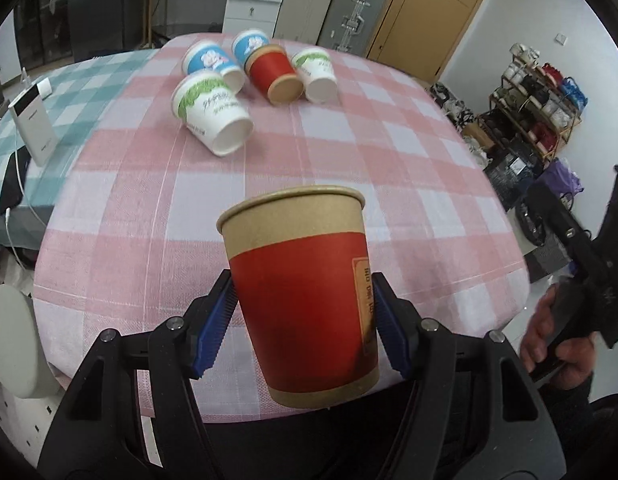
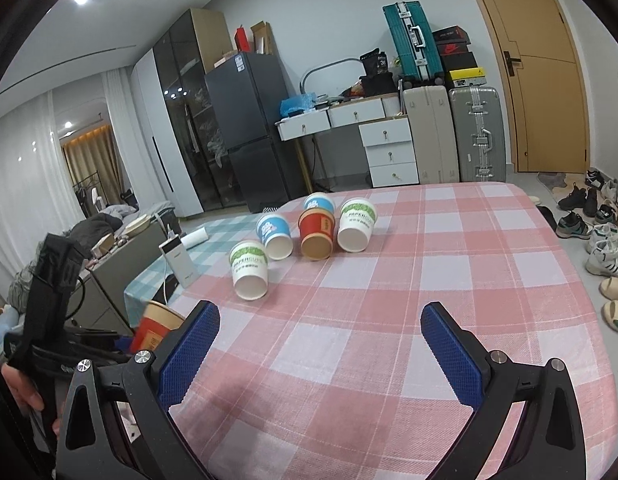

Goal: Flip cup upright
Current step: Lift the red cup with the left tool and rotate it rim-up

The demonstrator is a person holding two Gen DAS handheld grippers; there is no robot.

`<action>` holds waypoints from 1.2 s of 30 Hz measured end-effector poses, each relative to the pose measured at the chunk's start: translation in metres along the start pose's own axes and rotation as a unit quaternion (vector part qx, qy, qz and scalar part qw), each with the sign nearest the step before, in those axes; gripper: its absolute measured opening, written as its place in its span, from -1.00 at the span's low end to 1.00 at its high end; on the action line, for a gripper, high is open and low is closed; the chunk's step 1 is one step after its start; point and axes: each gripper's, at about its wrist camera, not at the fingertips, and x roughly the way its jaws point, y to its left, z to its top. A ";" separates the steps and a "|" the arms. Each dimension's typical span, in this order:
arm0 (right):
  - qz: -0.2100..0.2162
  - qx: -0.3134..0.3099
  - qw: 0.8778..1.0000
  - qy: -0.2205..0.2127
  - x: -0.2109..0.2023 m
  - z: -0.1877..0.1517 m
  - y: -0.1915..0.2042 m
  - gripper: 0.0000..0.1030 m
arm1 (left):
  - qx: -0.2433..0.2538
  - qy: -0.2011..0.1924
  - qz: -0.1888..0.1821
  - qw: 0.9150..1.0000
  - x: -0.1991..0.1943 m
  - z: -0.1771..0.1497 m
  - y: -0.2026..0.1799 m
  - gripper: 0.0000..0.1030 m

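Blue ribbed pads line the fingers of the left gripper [image 1: 303, 312], and they pinch a red cup [image 1: 305, 300] with kraft bands from both sides, one pad on each flank of its red wall. This cup is held mouth up, tilted a little, above the near edge of the table [image 1: 389, 184], which wears a pink and white checked cloth; whether its base touches the cloth cannot be told. In the right wrist view the same cup [image 2: 155, 326] shows at the left, partly hidden behind a finger.

Fingers of the right gripper [image 2: 321, 344] stand spread wide with nothing between them, hovering over the pink cloth to the right of the held cup. A hand [image 1: 557, 340] grips that tool's black handle.

Farther across the table from the held cup lie five more cups on their sides, mouths toward the cameras: a green-printed white cup [image 1: 213, 114] nearest, a blue cup [image 1: 213, 64] just behind it, a second blue cup [image 1: 251, 44] beyond, a second red cup [image 1: 275, 74] in the middle, and another green-printed cup [image 1: 317, 74] touching or just beside it on the right.

Left of the held cup, a teal checked cloth [image 1: 41, 128] carries a white power bank [image 1: 31, 128].
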 end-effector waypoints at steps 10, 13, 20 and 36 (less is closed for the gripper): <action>-0.006 -0.021 1.000 0.014 0.003 -0.003 0.019 0.99 | -0.001 0.013 -0.003 1.000 0.045 -0.002 0.019 0.24; -0.006 -0.025 1.000 0.017 0.004 -0.003 0.023 0.99 | -0.002 0.017 -0.007 1.000 0.051 -0.001 0.024 0.24; -0.007 -0.031 0.999 0.017 0.004 -0.001 0.027 0.99 | -0.001 0.027 -0.010 1.000 0.061 0.000 0.028 0.24; 0.005 -0.026 1.000 0.005 -0.009 0.004 0.022 0.99 | -0.021 0.012 0.012 1.000 0.053 0.010 0.031 0.97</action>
